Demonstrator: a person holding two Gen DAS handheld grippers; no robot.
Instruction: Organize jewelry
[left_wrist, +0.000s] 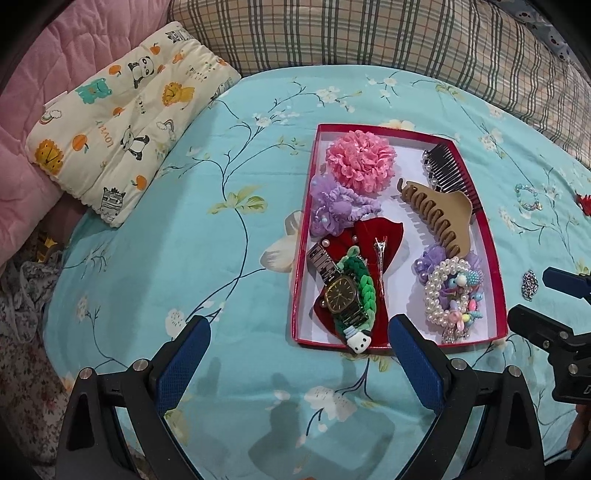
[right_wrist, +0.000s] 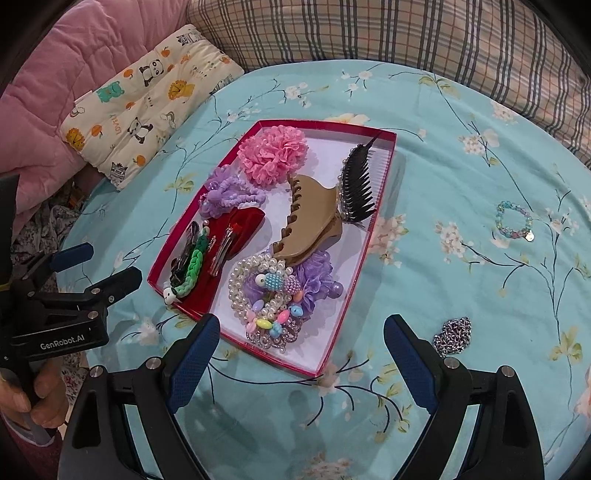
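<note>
**Two pieces left outside the red tray**

The shallow red cardboard tray with a white floor (right_wrist: 373, 236) lies on the turquoise floral bedsheet (right_wrist: 461, 155), probably as the collecting place, since nearly everything is already in it: a pink ruffled fabric flower (right_wrist: 273, 153), a tan plastic claw clip (right_wrist: 314, 221), a black toothed comb (right_wrist: 356, 184), a gold-faced metal wristwatch (left_wrist: 341, 297) lying over a green braided band (left_wrist: 365, 295), and a heap of white pearl bracelets (right_wrist: 251, 284).

Two pieces lie loose on the sheet to the tray's right: a bundled silver chain (right_wrist: 452, 336) near its front corner, and a pastel blue beaded bracelet (right_wrist: 513, 219) well apart, farther back.

The right gripper (right_wrist: 299, 350) hovers spread and empty, the chain just beside its right finger, seemingly the nearest pick. The left gripper (left_wrist: 299, 345) is likewise spread wide, holding nothing, low before the tray's near edge.
</note>
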